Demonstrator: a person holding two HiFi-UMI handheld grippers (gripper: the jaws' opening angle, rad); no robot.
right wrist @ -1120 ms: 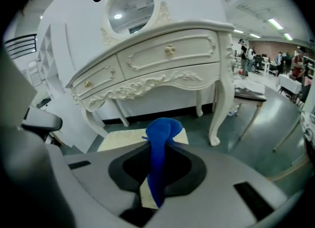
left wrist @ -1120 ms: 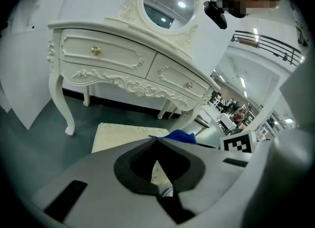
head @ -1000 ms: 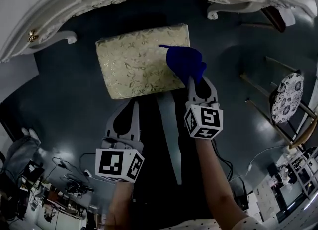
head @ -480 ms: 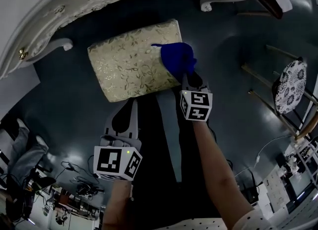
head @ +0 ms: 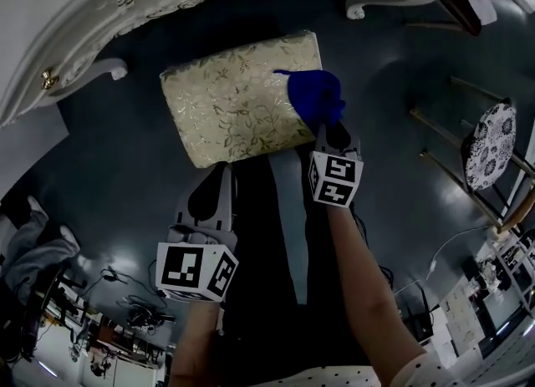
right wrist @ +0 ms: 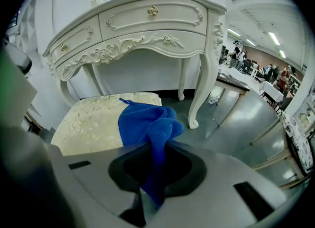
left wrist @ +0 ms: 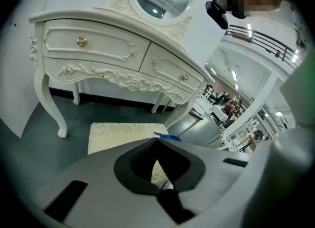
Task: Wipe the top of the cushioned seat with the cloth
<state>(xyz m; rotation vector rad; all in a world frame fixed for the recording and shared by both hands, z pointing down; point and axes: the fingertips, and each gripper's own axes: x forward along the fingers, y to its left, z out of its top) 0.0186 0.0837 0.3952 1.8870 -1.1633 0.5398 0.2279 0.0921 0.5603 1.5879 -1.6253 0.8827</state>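
Right gripper [head: 333, 133] clamped on blue cloth [head: 313, 97], a tail of it pinched between the jaws, the rest bunched straight ahead of the tips

Change over the last second: the right gripper has pushed forward, and its marker cube now sits closer to the near edge of the cushioned seat [head: 226, 109] than it did a second ago. The cloth has gone with it and lies more on the seat top and less off the end. In the last half second its spot on the seat barely shifts. I read this as a wipe stroke under way on that one end, with most of the top not yet covered

Cloth relative to right gripper: directly in front, touching the seat top at the end nearest this gripper. The rest of the seat spreads ahead and to the gripper's left, so the next passes likely need a sweep leftward

Left gripper [head: 219, 178] jaws together, nothing held, only the seat shows through the gap behind the tips. It hangs short of the seat's near edge, seat ahead of it, not touching, well apart from the cloth

White dresser [head: 84, 9] stands beyond the seat, ahead of both grippers
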